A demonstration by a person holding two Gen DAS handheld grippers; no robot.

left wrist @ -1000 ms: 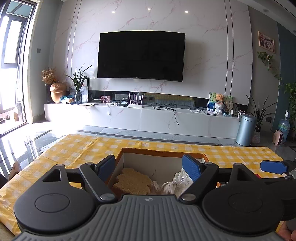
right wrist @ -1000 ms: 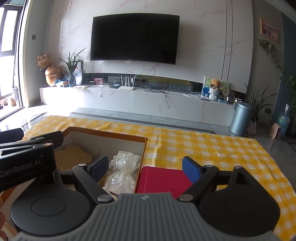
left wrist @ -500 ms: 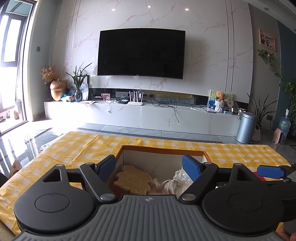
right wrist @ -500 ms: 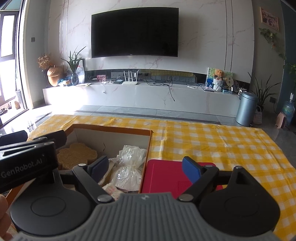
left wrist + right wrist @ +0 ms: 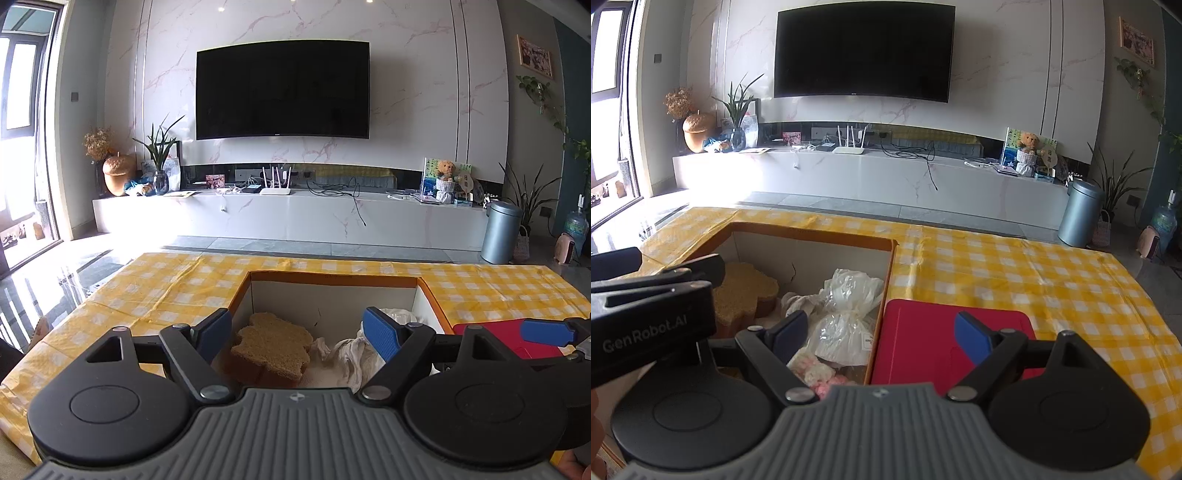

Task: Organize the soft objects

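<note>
An open cardboard box (image 5: 332, 279) (image 5: 812, 230) sits on the yellow checked table. Inside lie a tan bear-shaped sponge (image 5: 273, 345) (image 5: 742, 291), a tied clear plastic bag (image 5: 846, 325), white cloth (image 5: 351, 354) and a pink-white knitted piece (image 5: 816, 373). My left gripper (image 5: 299, 332) is open and empty above the box's near side. My right gripper (image 5: 877, 334) is open and empty over the box's right wall and the red lid (image 5: 945, 343). The left gripper's body (image 5: 650, 317) shows at the left of the right wrist view.
The red lid (image 5: 506, 336) lies flat right of the box. The yellow checked tablecloth (image 5: 1015, 273) stretches to the right and far side. Beyond the table are a TV console (image 5: 288, 214), a metal bin (image 5: 500, 232) and floor.
Both grippers have tilted down and risen a little, so more of the box's inside shows. Both stay open and empty. The box contents have not moved.
</note>
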